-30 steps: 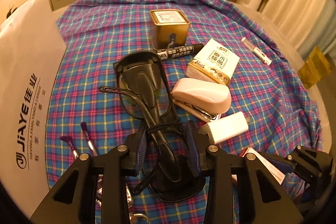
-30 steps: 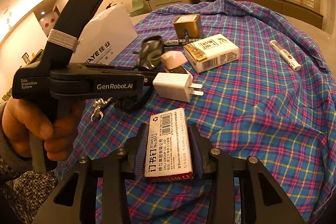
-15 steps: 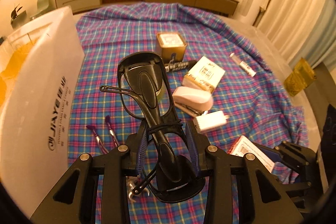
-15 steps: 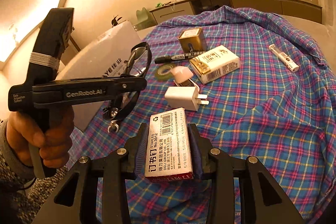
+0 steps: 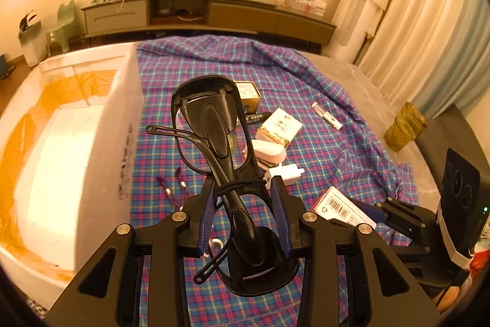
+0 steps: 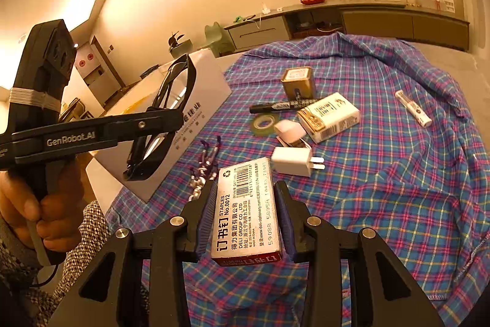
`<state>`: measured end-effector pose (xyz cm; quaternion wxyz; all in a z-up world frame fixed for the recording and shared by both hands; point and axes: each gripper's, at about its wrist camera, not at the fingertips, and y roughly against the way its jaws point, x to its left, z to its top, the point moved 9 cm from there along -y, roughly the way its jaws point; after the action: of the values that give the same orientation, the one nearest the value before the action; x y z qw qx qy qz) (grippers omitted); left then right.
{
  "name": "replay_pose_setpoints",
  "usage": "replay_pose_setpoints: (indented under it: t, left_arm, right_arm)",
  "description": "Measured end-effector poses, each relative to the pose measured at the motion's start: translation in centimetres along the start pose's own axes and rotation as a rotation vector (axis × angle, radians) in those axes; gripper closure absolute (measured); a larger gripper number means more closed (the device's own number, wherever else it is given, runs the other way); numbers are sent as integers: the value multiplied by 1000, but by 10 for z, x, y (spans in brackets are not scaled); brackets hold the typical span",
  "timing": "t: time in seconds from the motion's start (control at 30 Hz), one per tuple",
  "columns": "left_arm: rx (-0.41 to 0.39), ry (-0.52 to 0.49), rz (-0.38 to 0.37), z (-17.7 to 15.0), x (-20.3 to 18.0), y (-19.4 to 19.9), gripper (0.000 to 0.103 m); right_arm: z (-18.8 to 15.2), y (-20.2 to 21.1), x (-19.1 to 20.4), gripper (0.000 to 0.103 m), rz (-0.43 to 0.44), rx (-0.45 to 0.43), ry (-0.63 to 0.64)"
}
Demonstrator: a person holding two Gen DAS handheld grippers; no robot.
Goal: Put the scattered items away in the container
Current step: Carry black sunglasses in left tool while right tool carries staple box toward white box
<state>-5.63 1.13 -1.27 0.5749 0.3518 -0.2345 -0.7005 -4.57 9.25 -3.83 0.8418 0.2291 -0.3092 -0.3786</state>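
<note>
Claws point(image 5: 243, 215) point(image 6: 246, 215) two, glasses point(image 5: 214, 124) one, staple box point(image 6: 246, 210) one

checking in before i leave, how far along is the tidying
Early. The white container shows nothing tidied into it yet. In hand: the left tool grips black glasses, the right tool a staples box, both lifted off the cloth. Left on the plaid cloth: tin, marker, tape roll, stapler, white carton, charger plug, white tube, purple clips.

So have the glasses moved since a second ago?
Yes. The glasses, held in the left gripper, have risen off the cloth toward the white box.
</note>
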Motion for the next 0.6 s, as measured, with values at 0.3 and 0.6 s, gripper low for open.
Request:
replay_pose_setpoints:
  t: [0.3,0.6]
  left_arm:
    - [-24,26,-11,-6,23,28,66]
    - [-70,44,-30,-1,44,55,66]
  right_arm:
    - [2,5,24,63,-5,9,38]
    - [15,1,51,63,-8,17,90]
